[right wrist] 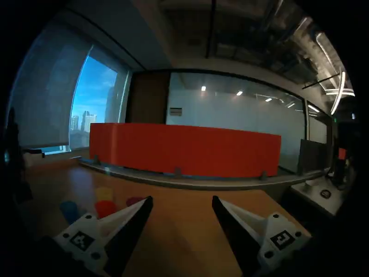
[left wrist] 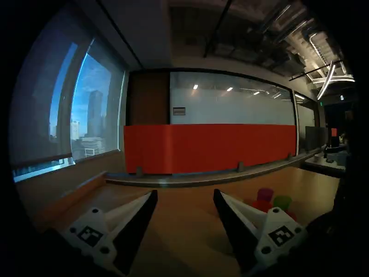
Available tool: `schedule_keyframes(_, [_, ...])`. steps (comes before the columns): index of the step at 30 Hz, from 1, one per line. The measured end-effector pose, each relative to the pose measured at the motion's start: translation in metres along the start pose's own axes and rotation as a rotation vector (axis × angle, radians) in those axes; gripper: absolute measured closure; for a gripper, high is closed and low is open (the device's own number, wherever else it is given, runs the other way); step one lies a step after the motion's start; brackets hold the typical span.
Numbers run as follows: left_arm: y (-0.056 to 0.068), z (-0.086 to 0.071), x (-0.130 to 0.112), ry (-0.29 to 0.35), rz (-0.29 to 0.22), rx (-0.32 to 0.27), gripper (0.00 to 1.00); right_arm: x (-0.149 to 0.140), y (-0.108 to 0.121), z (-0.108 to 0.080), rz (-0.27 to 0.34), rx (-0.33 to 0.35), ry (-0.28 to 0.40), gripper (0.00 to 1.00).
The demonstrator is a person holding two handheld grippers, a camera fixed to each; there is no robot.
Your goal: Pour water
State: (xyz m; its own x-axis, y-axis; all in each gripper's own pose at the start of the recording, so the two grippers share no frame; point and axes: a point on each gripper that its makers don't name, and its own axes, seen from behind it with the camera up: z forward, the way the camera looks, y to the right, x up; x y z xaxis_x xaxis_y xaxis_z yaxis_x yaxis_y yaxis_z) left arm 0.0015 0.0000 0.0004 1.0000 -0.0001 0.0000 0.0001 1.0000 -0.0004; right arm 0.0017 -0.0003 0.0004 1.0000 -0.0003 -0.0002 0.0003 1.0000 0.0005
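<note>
Left gripper (left wrist: 185,191) and right gripper (right wrist: 182,198) spread their fingers (left wrist: 138,221) empty; cups (left wrist: 282,201) at four o'clock look light and stiff, probably best pinched mid-wall.

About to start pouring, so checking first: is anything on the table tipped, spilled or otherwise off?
Nothing stands out. The coloured cups seem to stand upright in a cluster on the wooden table, with no spill visible in the dim light. The left gripper and right gripper are open and empty.
</note>
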Motion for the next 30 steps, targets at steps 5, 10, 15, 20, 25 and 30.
schedule_keyframes(5, [0.000,0.007,0.024,0.000,0.001,-0.007,0.11,0.025,-0.003,0.006,0.000,0.007,0.004,0.01])
schedule_keyframes(10, [0.002,0.012,0.056,0.024,0.009,-0.025,0.11,0.046,-0.002,0.012,0.019,0.016,0.005,0.01])
schedule_keyframes(15, [0.007,0.013,0.076,0.034,0.006,-0.053,0.11,0.058,0.001,0.013,0.035,0.024,0.006,0.01])
schedule_keyframes(20, [0.018,0.013,0.077,0.016,0.008,-0.095,0.11,0.056,0.006,0.013,0.045,0.027,0.002,0.01])
schedule_keyframes(25, [0.029,0.013,0.078,0.012,0.001,-0.139,0.11,0.057,0.003,0.011,0.050,0.058,0.006,0.01])
schedule_keyframes(30, [0.038,0.012,0.083,0.013,-0.001,-0.176,0.11,0.061,-0.006,0.005,0.041,0.105,0.011,0.01])
